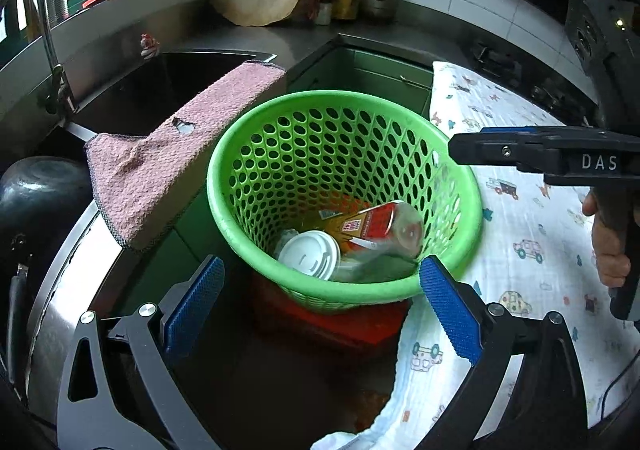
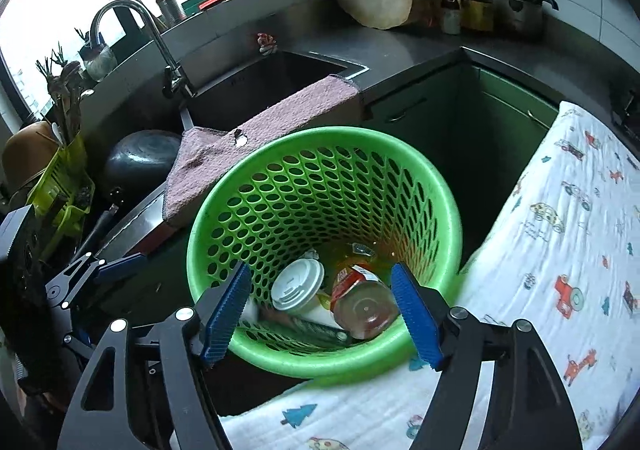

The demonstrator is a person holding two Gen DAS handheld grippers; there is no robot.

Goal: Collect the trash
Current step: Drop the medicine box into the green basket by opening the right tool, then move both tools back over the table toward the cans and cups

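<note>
Both hand-held grippers, left (image 1: 320, 306) and right (image 2: 320, 314), released above green basket (image 2: 224, 209), pink cloth (image 2: 256, 133) beside.

The basket (image 2: 248, 209) is bright green, pierced all over with oval holes. Inside lie a white cup lid (image 2: 298, 284) and a clear bottle (image 2: 362, 300) with a red label. The towel (image 2: 256, 137) is dusty pink. The cloth (image 2: 560, 250) is white, printed with small coloured cars and trees. The gripper pads (image 2: 416, 316) are blue and ribbed.
</note>
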